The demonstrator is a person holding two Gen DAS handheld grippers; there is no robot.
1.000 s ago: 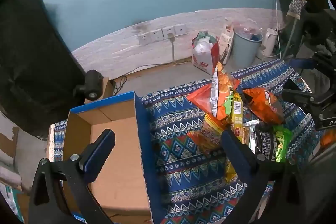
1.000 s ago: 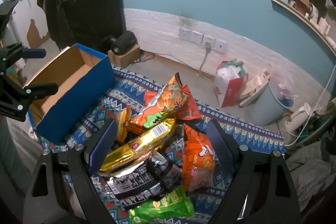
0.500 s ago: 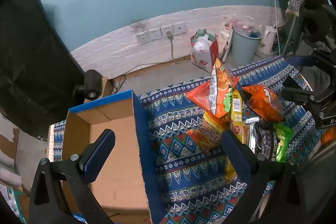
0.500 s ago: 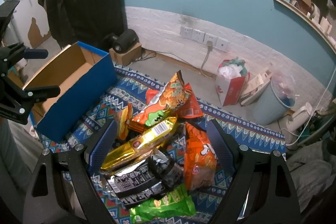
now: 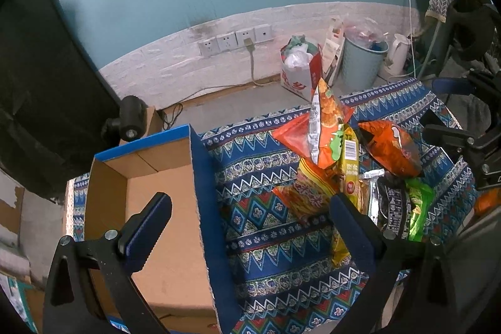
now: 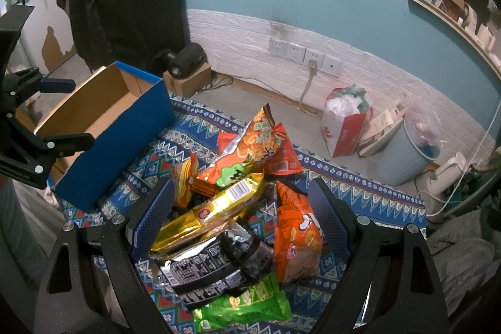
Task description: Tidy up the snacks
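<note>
Blue cardboard box (image 5: 200,208) sits empty on the patterned cloth (image 5: 266,240), snack pile (image 6: 238,208) beside it. I'm at the picking-up stage: right gripper (image 6: 241,215) spread wide over the gold packet (image 6: 206,213), left gripper (image 5: 247,218) spread too, holding nothing. Next: descend, pinch.

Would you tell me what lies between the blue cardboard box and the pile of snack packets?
Only bare patterned cloth: in the left wrist view, nothing sits between the blue cardboard box and the pile of snack packets.
</note>
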